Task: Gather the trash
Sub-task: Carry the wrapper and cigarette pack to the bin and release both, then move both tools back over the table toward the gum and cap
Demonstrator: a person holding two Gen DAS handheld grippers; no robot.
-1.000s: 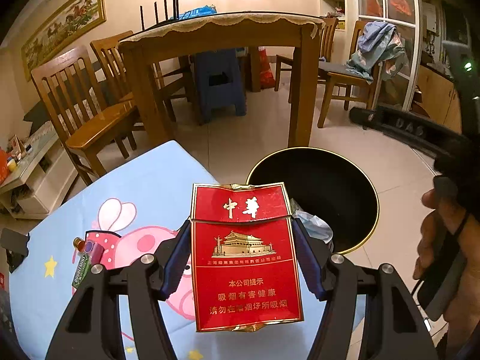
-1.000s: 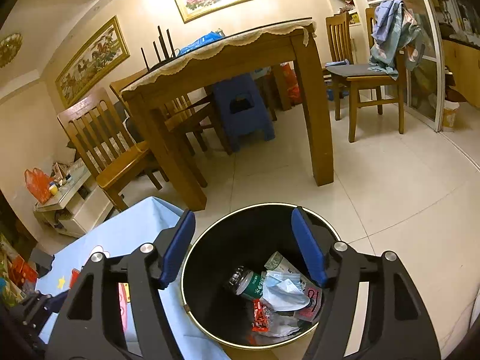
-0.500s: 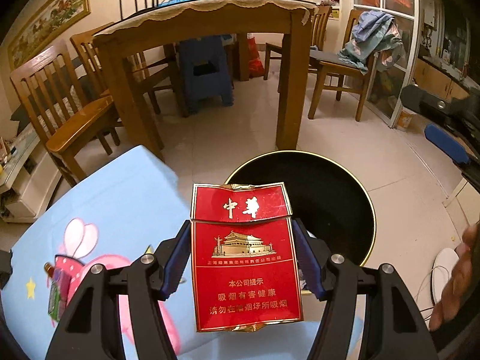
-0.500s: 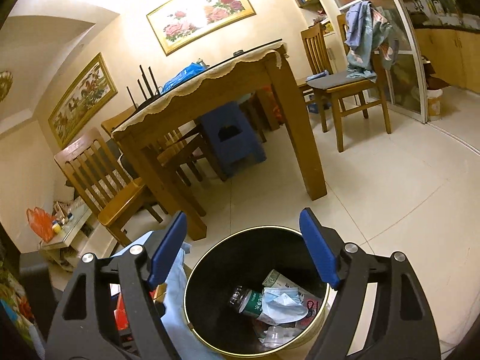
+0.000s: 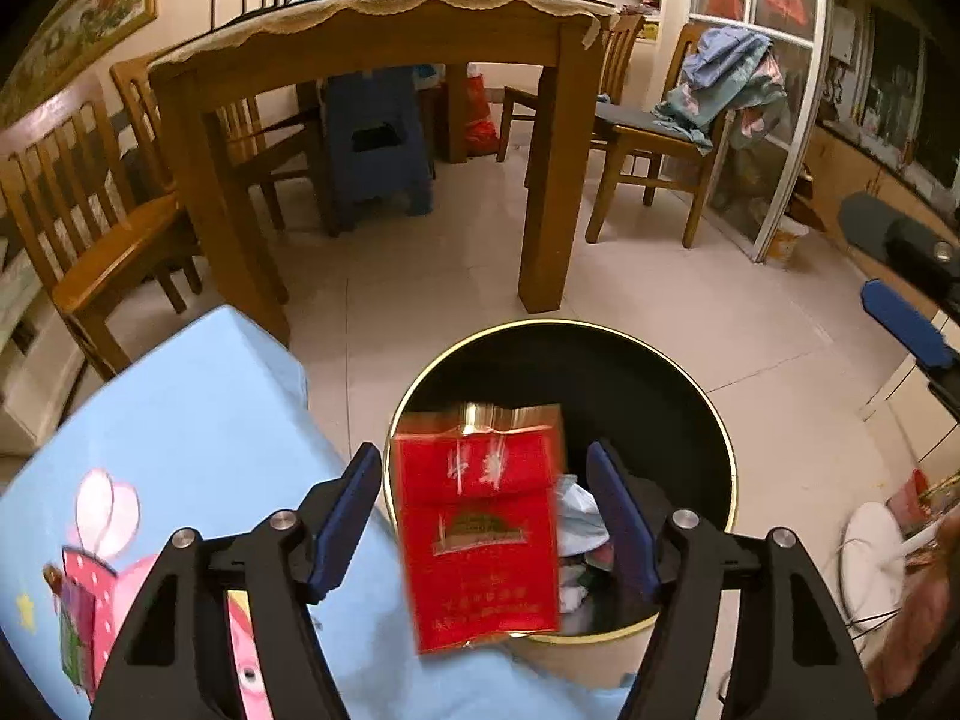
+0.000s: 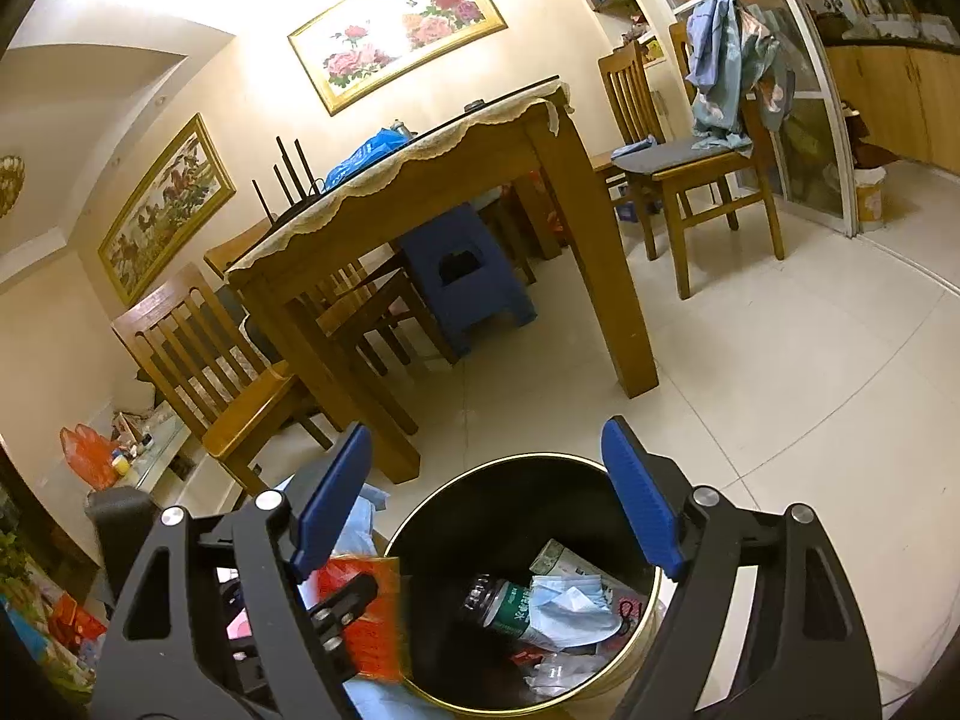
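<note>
A red cigarette pack [image 5: 480, 522] is blurred and loose between my left gripper's [image 5: 483, 516] open fingers, touching neither pad, over the near rim of the black trash bin [image 5: 684, 378]. It also shows in the right wrist view [image 6: 366, 618] at the bin's left edge. My right gripper [image 6: 486, 498] is open and empty above the bin [image 6: 480, 498], which holds a bottle [image 6: 504, 606], a face mask [image 6: 570, 606] and wrappers.
A low table with a light blue cartoon cloth [image 5: 180, 420] lies left of the bin. A wooden dining table [image 5: 372, 60], chairs [image 5: 78, 222] and a blue stool [image 5: 378, 144] stand behind on the tiled floor. My right gripper's blue finger [image 5: 906, 324] shows at the right.
My left gripper has opened and let go of the red cigarette pack, which is dropping toward the bin. The right gripper has lifted and tilted up slightly.
</note>
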